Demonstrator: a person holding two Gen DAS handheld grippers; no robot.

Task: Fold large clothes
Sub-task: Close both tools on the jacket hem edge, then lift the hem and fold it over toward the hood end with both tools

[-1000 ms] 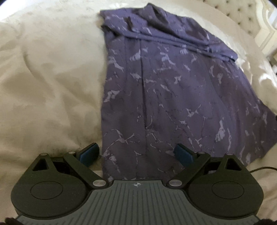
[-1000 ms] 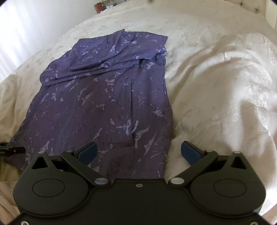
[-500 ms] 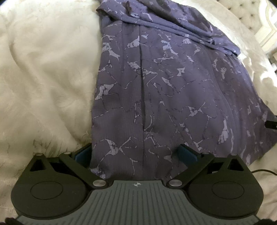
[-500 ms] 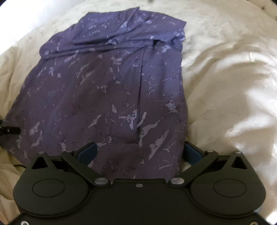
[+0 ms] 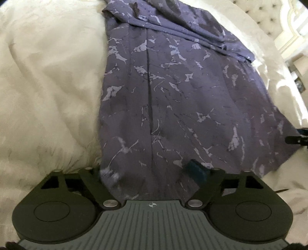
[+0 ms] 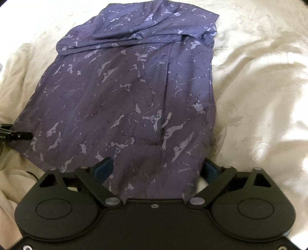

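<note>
Two tools, left tool [image 5: 152, 169] and right tool [image 6: 156, 168], jaws just closing yet unclamped, straddle the purple garment [image 5: 182, 96] hem on the bed [image 5: 48, 77]; pinch both corners evenly before lifting

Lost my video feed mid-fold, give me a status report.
Left gripper and right gripper closing on near corners of purple garment, pads not yet pressing. Garment flat on cream bedding. Nothing in the way.

Garment [image 5: 182, 100] lies on bedspread [image 5: 48, 86]; headboard [image 5: 269, 17] seemingly behind.
</note>
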